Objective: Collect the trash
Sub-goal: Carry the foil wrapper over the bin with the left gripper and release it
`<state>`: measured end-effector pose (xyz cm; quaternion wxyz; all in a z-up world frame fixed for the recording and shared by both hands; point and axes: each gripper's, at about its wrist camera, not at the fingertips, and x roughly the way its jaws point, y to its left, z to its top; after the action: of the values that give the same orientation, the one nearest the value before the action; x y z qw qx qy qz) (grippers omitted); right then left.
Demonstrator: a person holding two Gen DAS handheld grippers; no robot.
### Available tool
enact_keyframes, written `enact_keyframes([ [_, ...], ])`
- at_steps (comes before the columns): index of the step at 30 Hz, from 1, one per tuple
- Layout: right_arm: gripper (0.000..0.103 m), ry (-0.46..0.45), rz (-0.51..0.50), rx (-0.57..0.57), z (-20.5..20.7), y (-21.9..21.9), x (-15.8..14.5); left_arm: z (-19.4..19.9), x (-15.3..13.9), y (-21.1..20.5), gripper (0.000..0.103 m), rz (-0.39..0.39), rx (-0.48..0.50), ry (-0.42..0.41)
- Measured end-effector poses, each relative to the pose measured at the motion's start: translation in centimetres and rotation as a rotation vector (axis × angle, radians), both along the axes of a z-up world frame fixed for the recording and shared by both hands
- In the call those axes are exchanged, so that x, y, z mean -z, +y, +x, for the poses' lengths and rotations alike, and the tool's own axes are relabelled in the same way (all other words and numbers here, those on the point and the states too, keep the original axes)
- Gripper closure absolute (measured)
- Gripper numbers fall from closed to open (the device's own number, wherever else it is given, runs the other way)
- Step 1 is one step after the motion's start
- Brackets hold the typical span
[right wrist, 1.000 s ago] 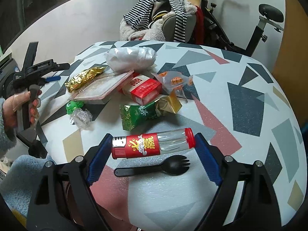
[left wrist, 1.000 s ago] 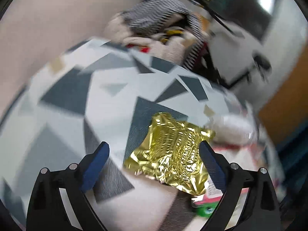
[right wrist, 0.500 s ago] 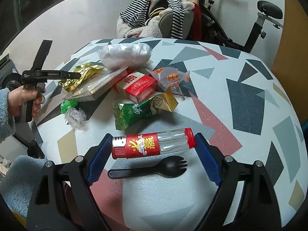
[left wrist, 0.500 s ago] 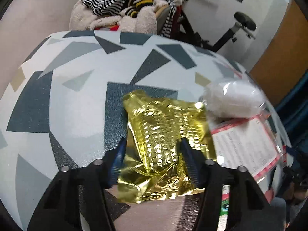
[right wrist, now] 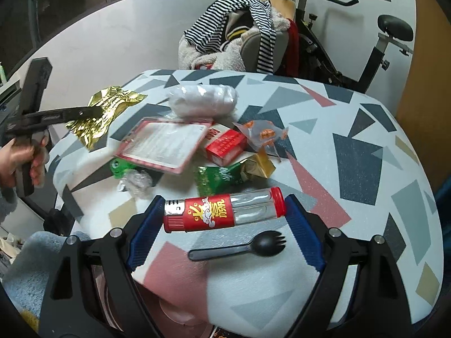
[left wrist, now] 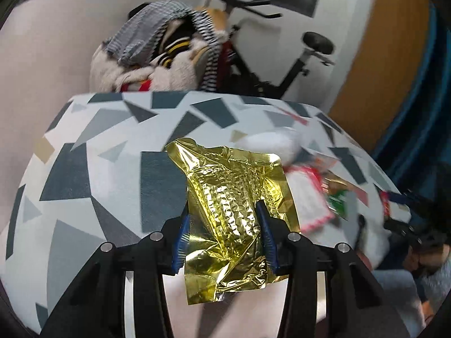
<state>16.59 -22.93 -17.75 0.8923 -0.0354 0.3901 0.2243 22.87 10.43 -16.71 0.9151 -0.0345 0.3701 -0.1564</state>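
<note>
A crumpled gold foil wrapper [left wrist: 225, 194] hangs between the blue pads of my left gripper [left wrist: 222, 211]. Its jaws are closing and the pads press on the foil. In the right wrist view the same gold wrapper [right wrist: 110, 107] is lifted clear of the table's left edge, with a hand on the gripper's handle. My right gripper [right wrist: 223, 200] is shut on a clear bottle with a red label and red cap [right wrist: 224, 215], held crosswise just above the patterned table [right wrist: 366, 169].
On the table lie a black spork [right wrist: 239, 249], a green packet [right wrist: 220, 178], a red box [right wrist: 225, 145], a flat blister pack [right wrist: 166, 143], a white plastic bag [right wrist: 203, 100], an orange snack wrapper [right wrist: 262, 135] and crumpled clear plastic [right wrist: 138, 181]. Behind stand a clothes-covered chair [right wrist: 234, 36] and an exercise bike [right wrist: 380, 42].
My left gripper closed its jaws on the gold wrapper and raised it off the table. The blister pack beside it shifted. My right gripper kept the bottle and rose slightly.
</note>
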Motion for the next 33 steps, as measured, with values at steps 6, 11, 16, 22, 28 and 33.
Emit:
enact_keyframes([
  [6,0.019,-0.02,0.012,-0.012,-3.0,0.2,-1.3,-7.6,-1.4,-4.0,0.06,0.032,0.09,-0.069],
  [11,0.019,-0.029,0.025,-0.011,-5.8,-0.2,-1.8,-14.2,-0.2,-7.4,0.06,0.069,0.17,-0.102],
  [16,0.019,-0.026,0.042,-0.001,-8.2,-0.9,-1.8,-18.7,2.7,-10.5,0.059,0.117,0.281,-0.086],
  [22,0.019,-0.019,0.058,0.016,-9.8,-1.7,-1.5,-19.9,7.0,-12.4,0.059,0.162,0.324,-0.026],
  [28,0.019,-0.013,0.066,0.026,-10.1,-2.1,-1.5,-18.7,8.6,-12.3,0.05,0.102,0.312,0.043],
  [33,0.019,-0.002,0.074,0.03,-10.3,-2.2,-1.0,-18.8,8.2,-12.2,0.025,0.082,0.301,0.038],
])
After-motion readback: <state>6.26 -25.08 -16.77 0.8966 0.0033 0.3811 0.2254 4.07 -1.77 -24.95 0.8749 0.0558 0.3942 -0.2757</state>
